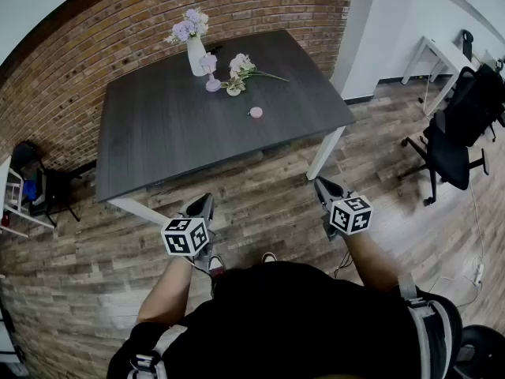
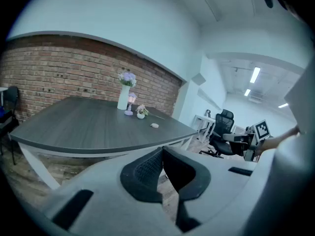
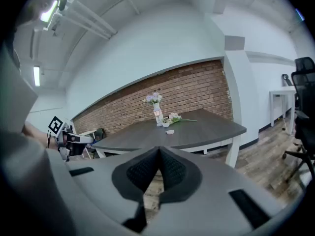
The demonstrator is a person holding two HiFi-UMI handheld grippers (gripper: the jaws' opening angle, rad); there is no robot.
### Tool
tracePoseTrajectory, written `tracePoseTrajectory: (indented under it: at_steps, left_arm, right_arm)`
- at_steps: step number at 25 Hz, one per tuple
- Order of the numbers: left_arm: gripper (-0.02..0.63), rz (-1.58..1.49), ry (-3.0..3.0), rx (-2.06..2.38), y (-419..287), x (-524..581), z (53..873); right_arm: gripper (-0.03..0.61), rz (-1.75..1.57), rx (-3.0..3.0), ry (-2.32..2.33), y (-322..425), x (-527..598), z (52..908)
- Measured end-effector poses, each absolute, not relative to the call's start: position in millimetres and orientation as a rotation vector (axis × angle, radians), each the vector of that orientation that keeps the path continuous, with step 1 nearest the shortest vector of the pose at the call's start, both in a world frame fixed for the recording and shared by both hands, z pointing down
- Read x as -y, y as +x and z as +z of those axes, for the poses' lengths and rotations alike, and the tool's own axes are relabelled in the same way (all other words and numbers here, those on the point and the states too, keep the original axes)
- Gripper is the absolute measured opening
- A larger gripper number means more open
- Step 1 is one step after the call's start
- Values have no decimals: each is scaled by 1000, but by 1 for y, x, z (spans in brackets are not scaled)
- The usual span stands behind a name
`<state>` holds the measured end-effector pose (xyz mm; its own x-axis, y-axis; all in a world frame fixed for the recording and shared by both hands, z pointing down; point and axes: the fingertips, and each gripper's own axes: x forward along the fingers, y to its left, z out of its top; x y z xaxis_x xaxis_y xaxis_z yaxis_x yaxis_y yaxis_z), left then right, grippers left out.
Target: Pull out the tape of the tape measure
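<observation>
A small round pink tape measure [image 1: 256, 112] lies on the dark grey table [image 1: 166, 133], right of centre; it also shows as a pale spot in the left gripper view [image 2: 154, 126] and the right gripper view [image 3: 170, 131]. Both grippers hang in front of the person, short of the table's near edge and well away from the tape measure. My left gripper [image 1: 204, 202] is shut with nothing in it, pads meeting [image 2: 162, 152]. My right gripper [image 1: 322, 185] is shut and empty too, its pads touching [image 3: 158, 151].
A white vase of purple flowers [image 1: 195, 47] stands at the table's far side, with a small pink stand [image 1: 212, 77] and loose flowers [image 1: 243, 69] beside it. A brick wall runs behind. Black office chairs [image 1: 458, 133] and a white desk [image 1: 443, 54] stand to the right.
</observation>
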<state>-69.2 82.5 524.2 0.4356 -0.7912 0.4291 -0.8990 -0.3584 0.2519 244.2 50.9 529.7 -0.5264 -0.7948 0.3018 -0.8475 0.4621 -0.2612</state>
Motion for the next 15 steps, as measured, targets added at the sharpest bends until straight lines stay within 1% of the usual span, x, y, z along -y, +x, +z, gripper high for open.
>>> tracePoseTrajectory:
  at_steps: [12,15]
  left_arm:
    - [9,375,2251,1422,-62,-87,521]
    - [9,407,2254,1410,-57,-85,517]
  right_arm:
    - [-5,600,2590,1427,247,-58,528]
    - [-3,681,2621,1455,252,-58,523]
